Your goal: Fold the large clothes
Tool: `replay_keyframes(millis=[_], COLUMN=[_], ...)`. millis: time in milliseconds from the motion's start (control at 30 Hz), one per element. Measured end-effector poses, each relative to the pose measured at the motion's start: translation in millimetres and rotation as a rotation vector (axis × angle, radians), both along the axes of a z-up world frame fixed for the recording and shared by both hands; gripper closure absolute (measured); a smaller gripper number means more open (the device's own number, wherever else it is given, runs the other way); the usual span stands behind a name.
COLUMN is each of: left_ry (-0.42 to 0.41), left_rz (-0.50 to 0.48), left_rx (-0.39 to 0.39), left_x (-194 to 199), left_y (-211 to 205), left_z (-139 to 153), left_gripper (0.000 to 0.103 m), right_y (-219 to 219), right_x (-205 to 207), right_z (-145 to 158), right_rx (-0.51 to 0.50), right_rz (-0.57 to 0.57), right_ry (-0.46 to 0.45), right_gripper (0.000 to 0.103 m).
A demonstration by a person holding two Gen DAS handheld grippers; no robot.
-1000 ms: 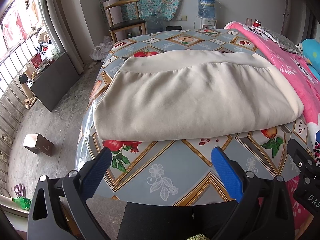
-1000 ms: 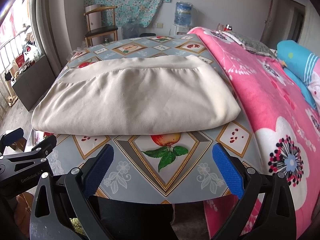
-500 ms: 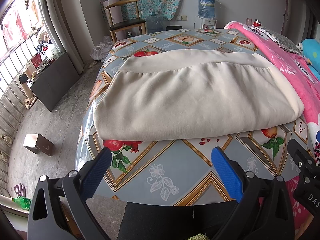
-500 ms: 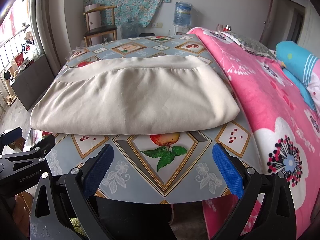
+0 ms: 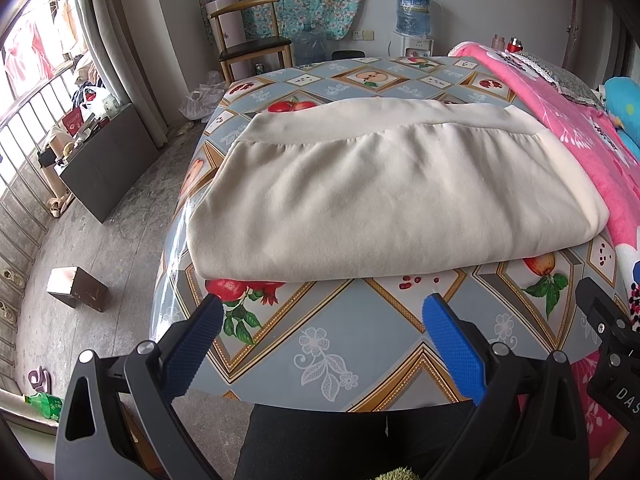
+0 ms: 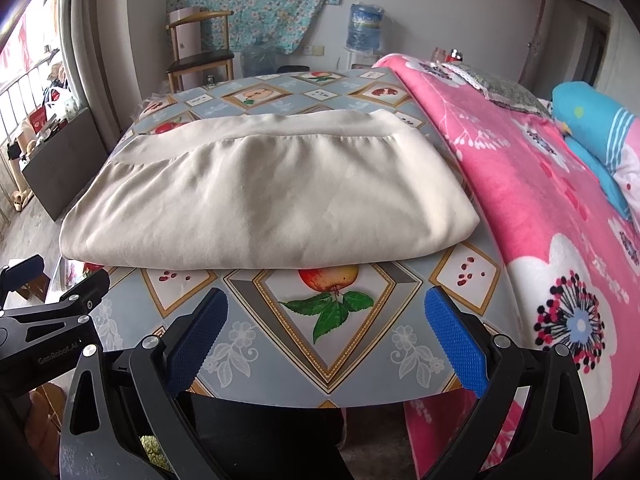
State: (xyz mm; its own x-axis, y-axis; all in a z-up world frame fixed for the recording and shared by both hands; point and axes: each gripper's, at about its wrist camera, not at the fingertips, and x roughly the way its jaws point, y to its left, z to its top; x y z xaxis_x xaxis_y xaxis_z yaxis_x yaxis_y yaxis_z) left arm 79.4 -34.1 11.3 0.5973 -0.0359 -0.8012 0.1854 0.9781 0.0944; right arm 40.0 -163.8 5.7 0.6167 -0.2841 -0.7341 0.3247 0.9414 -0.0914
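A cream garment (image 5: pixel 384 196) (image 6: pixel 264 196) lies folded into a broad rectangle on the table (image 5: pixel 332 344) (image 6: pixel 280 344), which has a fruit-patterned cloth. Its ribbed hem runs along the far side. My left gripper (image 5: pixel 322 324) hangs open over the table's near edge, short of the garment's front fold, nothing between its blue pads. My right gripper (image 6: pixel 326 320) is also open and empty, near the front edge by the apple print. The left gripper's body (image 6: pixel 44 320) shows at the left of the right wrist view.
A pink floral blanket (image 6: pixel 560 208) covers the bed against the table's right side, with a blue pillow (image 6: pixel 596 120). A wooden chair (image 5: pixel 252 44) and water dispenser (image 5: pixel 414 16) stand beyond the table. A small box (image 5: pixel 78 288) sits on the floor at left.
Almost nothing differs; the right wrist view has shifted very slightly. The garment lies as before and both grippers stay open.
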Motion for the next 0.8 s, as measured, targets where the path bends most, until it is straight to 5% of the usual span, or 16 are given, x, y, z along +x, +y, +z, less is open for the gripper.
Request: replay_keyframes(millis=[800], left_ry=[0.004], left_rz=[-0.002], left_rx=[-0.001], left_x=[0.6], left_y=[-0.5], left_z=[-0.3], left_gripper=[0.005], right_y=[2.1], right_x=[1.6], right_z=[-0.7], right_rx=[0.001], right_rz=[-0.001], right_ry=[0.001], right_gripper=[0.007])
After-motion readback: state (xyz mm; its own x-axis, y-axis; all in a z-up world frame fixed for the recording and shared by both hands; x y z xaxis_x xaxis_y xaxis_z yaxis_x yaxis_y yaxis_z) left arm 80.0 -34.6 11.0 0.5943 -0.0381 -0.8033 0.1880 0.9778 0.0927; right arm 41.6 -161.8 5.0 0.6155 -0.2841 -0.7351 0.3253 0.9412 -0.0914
